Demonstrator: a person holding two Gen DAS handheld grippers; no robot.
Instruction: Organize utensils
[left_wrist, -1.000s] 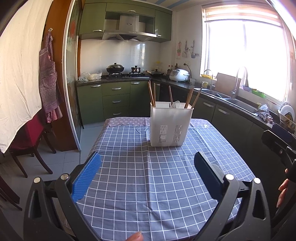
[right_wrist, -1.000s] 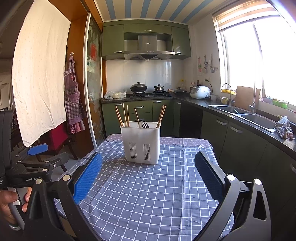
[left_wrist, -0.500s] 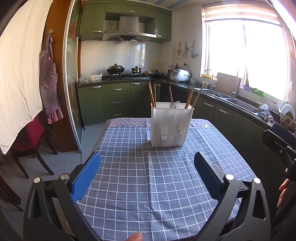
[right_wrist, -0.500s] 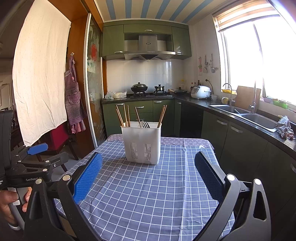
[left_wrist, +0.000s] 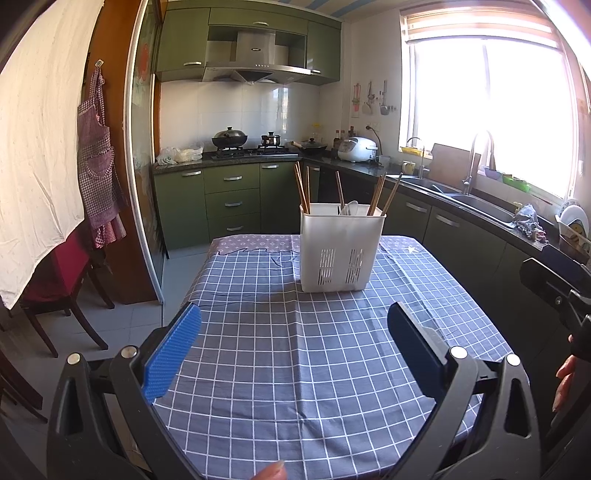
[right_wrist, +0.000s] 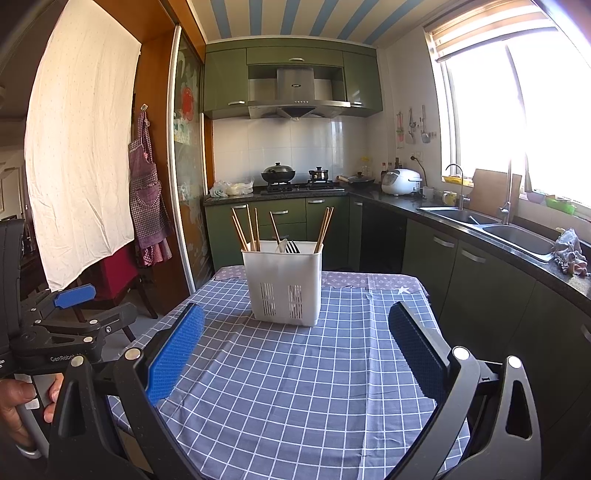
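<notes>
**Over the checked surface: both tools idle, utensils all in the caddy**

Above the near edge, the left hand-held gripper (left_wrist: 293, 354) hangs with its pads spread wide and nothing between them; the right hand-held gripper (right_wrist: 295, 354) is the same, wide apart and empty. Farther out, the white caddy (right_wrist: 283, 282) stands upright on the checked surface (right_wrist: 314, 387), well apart from both. Chopsticks (right_wrist: 245, 229) lean in separate compartments, with a fork (right_wrist: 293, 246) and a pale spoon (right_wrist: 282, 245) between. No loose utensils show, so either sorting is finished or regrouping inside the caddy has not yet begun.
</notes>
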